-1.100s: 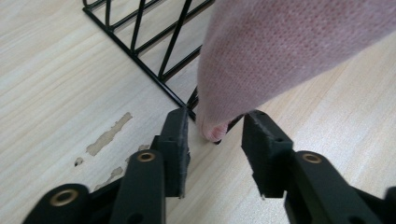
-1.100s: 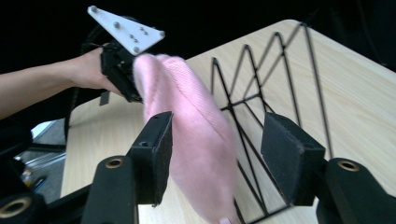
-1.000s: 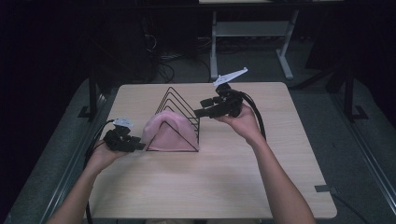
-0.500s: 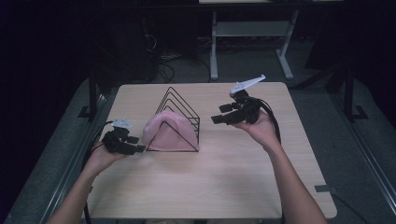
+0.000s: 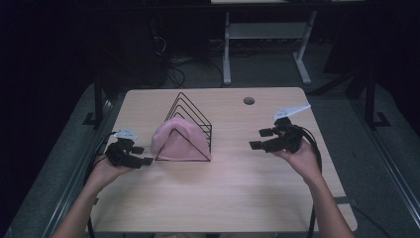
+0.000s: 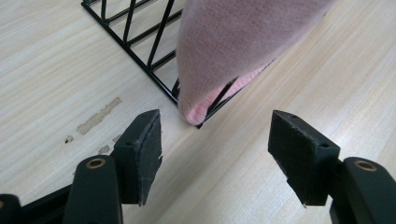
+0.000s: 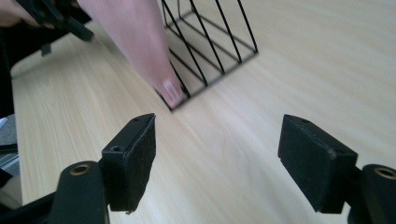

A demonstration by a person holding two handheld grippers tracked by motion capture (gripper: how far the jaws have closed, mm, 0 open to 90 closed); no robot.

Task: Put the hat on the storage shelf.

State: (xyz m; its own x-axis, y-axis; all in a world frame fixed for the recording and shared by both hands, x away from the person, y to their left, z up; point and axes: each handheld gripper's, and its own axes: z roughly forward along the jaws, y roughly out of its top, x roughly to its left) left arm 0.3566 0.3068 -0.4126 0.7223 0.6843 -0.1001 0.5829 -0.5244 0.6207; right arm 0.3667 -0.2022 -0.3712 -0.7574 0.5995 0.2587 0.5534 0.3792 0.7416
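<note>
My left gripper (image 5: 143,155) has just been opening and now gapes empty, just beside the rack's (image 5: 194,113) corner. My right gripper (image 5: 261,139), also just opening and holding nothing, hangs well apart to the right. The pink cloth (image 5: 179,143) lies draped over the rack on the table (image 5: 237,188).

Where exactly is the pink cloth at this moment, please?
In the high view, the pink cloth hangs over the front of the black wire rack, left of the table's middle.
</note>
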